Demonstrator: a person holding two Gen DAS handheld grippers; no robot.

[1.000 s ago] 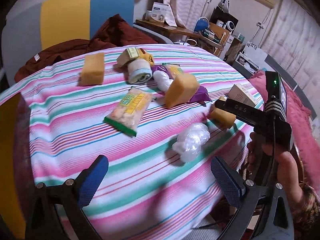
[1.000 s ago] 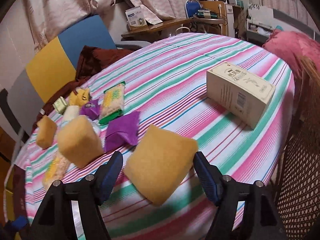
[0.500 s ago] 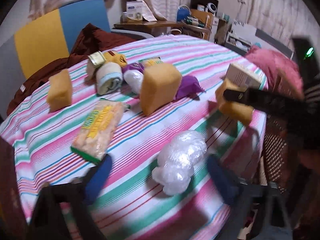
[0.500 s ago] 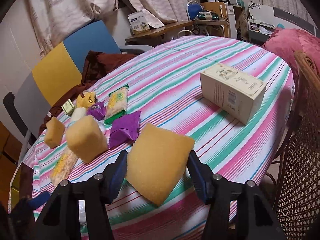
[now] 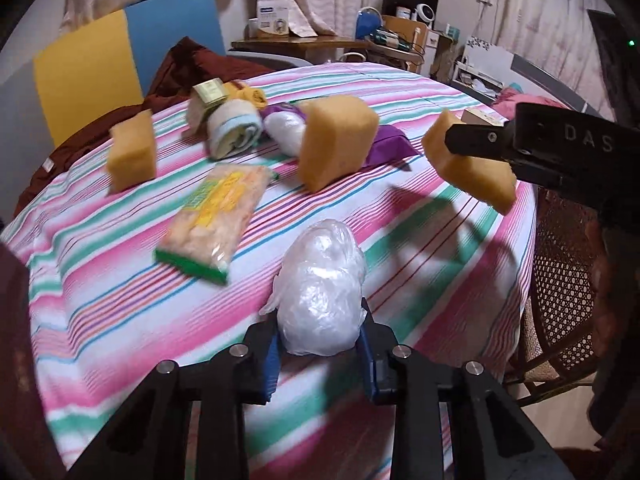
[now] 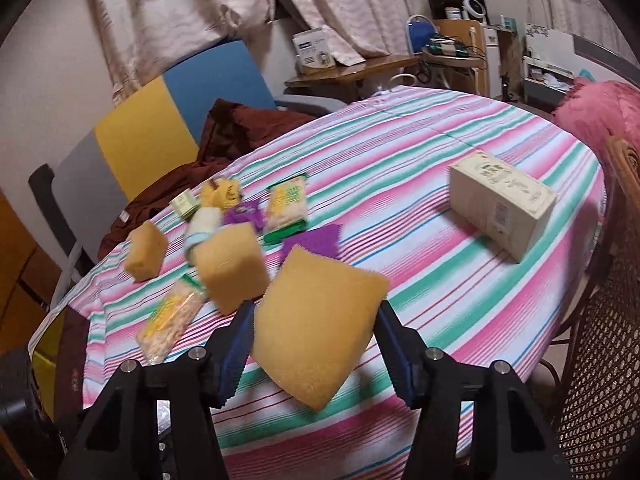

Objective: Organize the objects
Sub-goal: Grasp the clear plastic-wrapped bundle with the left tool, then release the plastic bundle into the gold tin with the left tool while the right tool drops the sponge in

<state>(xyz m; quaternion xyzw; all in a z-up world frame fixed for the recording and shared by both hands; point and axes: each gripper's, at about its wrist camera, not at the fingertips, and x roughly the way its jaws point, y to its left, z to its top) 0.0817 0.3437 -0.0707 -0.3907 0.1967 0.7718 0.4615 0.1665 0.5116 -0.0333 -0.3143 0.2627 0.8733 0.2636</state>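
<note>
- Left gripper: jaws closed in on the crumpled clear plastic bundle, which sits between the blue pads at the near edge of the striped tablecloth. The pads press its lower flanks; the jaws have just been closing, with the bundle between them.
- Right gripper: jaws part-way open and clamped on a yellow sponge, held tilted on one corner and clear of the cloth. In the left wrist view the same sponge hangs above the table's right edge, pinched by the dark finger.
- Loose items: a second sponge block stands near the middle, touching a purple packet; a third sponge lies apart to the left. A snack bag lies flat between them. A rolled cloth and small packets crowd the far cluster. A cream carton stands alone to the right.
- Step in hand, as judged: securing both picks before carrying them to a grouping place.
- Technique: the plastic is slippery and compressible, so lift straight and slowly and confirm it rises with the pads. Keep the sponge's low corner above the cloth, and route it past the standing sponge block rather than over it.
</note>
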